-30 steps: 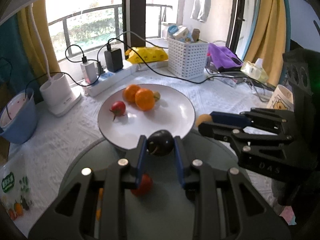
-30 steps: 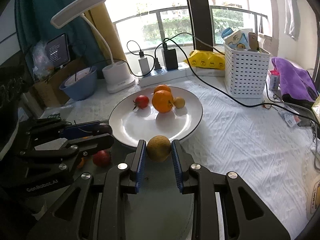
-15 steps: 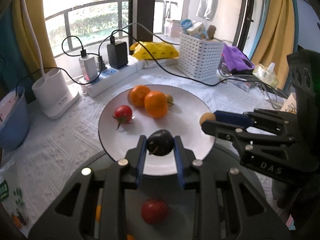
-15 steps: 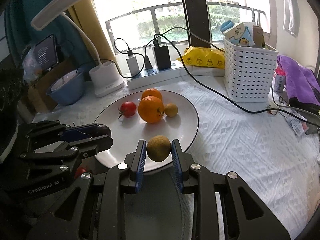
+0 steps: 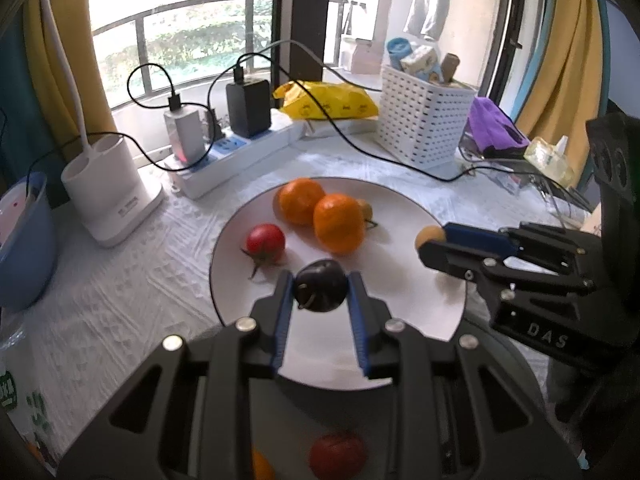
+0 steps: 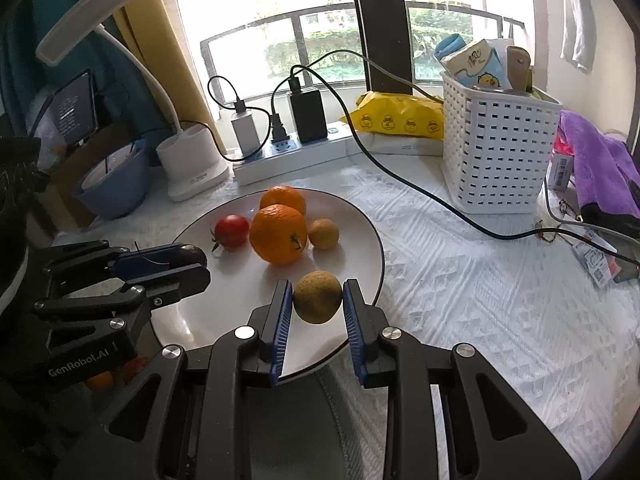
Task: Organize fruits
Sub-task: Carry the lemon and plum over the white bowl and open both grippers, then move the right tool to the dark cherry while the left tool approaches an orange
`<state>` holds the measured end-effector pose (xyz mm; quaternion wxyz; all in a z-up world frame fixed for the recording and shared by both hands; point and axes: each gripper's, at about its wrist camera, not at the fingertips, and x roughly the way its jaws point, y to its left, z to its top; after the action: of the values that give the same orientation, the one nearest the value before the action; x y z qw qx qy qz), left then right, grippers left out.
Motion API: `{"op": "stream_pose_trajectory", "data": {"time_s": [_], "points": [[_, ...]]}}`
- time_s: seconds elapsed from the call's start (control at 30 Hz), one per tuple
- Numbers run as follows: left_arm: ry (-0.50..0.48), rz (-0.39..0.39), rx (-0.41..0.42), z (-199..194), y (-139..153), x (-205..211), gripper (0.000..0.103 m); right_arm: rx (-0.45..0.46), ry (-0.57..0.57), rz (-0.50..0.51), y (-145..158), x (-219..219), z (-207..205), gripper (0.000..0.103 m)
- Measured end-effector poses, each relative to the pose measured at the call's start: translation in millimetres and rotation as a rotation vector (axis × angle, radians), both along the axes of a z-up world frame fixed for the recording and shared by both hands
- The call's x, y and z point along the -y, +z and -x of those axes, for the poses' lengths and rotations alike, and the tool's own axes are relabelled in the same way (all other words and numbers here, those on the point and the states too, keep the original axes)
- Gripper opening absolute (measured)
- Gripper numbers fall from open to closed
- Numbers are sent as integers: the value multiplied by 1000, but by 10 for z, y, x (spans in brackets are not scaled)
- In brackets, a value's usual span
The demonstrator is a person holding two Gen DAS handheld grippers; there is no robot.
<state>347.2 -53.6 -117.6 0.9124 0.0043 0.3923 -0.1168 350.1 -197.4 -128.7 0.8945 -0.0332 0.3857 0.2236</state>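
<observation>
Both grippers have come forward over the white plate [image 6: 372,248] since a second ago, and the red fruit that sat under the left one has slid back beneath it. The left gripper [image 5: 320,292] is clamped on a dark plum [image 5: 320,286], hanging above the plate's 6 o'clock edge; the right gripper [image 6: 317,298] pinches a small brownish-yellow fruit [image 6: 317,297] over the plate's 5 o'clock side. Two oranges [image 6: 279,234], a tomato [image 6: 232,231] and a small yellow fruit [image 6: 324,233] crowd 12 o'clock. I'd lower each load onto bare china near 6 o'clock, well apart from that cluster, and open only once it rests, or it will roll. One gripper body reads "GenRobot.AI" [image 6: 78,366], the other "DAS" [image 5: 546,336]; the yellow packet [image 6: 400,122] shows duck prints
</observation>
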Motion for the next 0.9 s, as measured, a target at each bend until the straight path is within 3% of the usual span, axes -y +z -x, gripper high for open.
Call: {"op": "stream_pose_trajectory", "data": {"time_s": [0.33, 0.9], "points": [[16, 15, -30, -89, -31, -27, 32, 2, -11, -2, 9, 12, -62, 28], [26, 31, 47, 225, 262, -92, 34, 44, -1, 0, 209, -25, 157, 28]]}}
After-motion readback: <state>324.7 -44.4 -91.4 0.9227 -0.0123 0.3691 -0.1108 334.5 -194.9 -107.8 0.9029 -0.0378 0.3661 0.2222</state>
